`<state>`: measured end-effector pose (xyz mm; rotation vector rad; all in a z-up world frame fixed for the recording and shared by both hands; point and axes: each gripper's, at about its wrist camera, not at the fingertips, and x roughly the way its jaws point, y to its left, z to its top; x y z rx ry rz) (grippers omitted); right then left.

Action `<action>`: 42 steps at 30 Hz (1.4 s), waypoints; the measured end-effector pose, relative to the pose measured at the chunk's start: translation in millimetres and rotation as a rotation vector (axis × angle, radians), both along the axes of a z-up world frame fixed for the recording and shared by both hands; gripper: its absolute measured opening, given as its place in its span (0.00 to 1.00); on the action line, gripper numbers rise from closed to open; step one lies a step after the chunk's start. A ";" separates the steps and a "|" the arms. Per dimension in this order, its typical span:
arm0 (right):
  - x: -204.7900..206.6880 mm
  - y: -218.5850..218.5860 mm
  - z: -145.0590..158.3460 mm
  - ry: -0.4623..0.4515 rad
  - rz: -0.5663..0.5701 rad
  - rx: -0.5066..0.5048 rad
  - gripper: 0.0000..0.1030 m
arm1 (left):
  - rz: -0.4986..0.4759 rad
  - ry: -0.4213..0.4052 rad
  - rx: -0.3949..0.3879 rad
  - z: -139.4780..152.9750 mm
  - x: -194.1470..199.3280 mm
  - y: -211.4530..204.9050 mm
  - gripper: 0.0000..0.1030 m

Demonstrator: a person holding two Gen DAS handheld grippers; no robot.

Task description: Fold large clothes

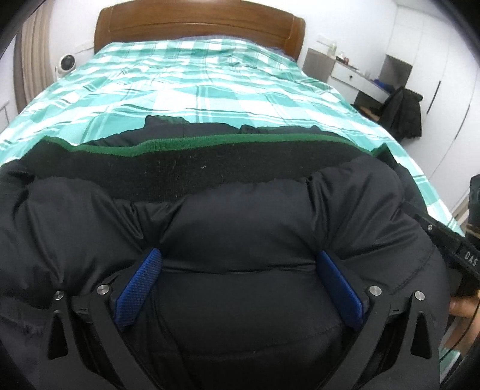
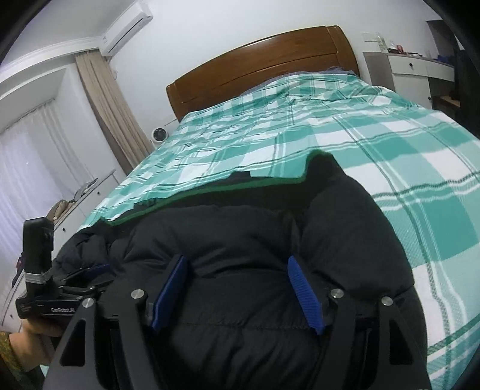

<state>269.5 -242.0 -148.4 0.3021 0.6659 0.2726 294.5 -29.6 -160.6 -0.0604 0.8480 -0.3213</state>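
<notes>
At the foot edge of the bed lies the jacket, a black puffy quilted one, bulging in soft rolls across nearly the whole width of the edge. We see a black ribbed band with a green trim running along its far side, toward the headboard; beyond the trim more dark fabric lies flat on the cover. In the right wrist view the same jacket reaches from the bed's left edge toward the middle, its green trim slanting across.

Our left tongs have both blue pads pressed into a thick roll of the jacket, the padding swelling between them, so they grip it while set wide. Our right tongs clamp another roll the same way, blue pads sunk into the fabric on each side. The left tongs show at the left of the right wrist view, held in a hand.

Over the bed lies a green and white plaid cover, lightly wrinkled. A wooden headboard stands against a white wall. We see beige curtains, an air conditioner high on the wall, a small white fan beside the bed, and a white desk with a dark coat hung next to it.
</notes>
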 end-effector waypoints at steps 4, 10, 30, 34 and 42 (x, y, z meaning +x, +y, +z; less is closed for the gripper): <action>6.3 -1.2 -10.7 0.015 -0.004 0.008 0.69 | 0.009 -0.006 -0.004 -5.2 3.9 -0.6 0.99; 9.7 -1.5 -8.3 0.041 0.000 0.009 0.69 | -0.007 0.071 0.020 10.0 4.7 -0.6 0.97; -157.0 -34.4 50.5 0.040 -0.118 0.219 0.70 | -0.051 0.087 0.154 23.4 -58.9 -9.1 0.96; -197.0 -41.7 39.8 0.068 -0.136 0.211 0.70 | -0.076 0.053 0.156 37.3 -91.8 -9.9 0.97; -221.3 -27.0 41.2 0.051 -0.085 0.134 0.70 | -0.083 0.026 0.218 4.1 -98.2 -22.1 0.99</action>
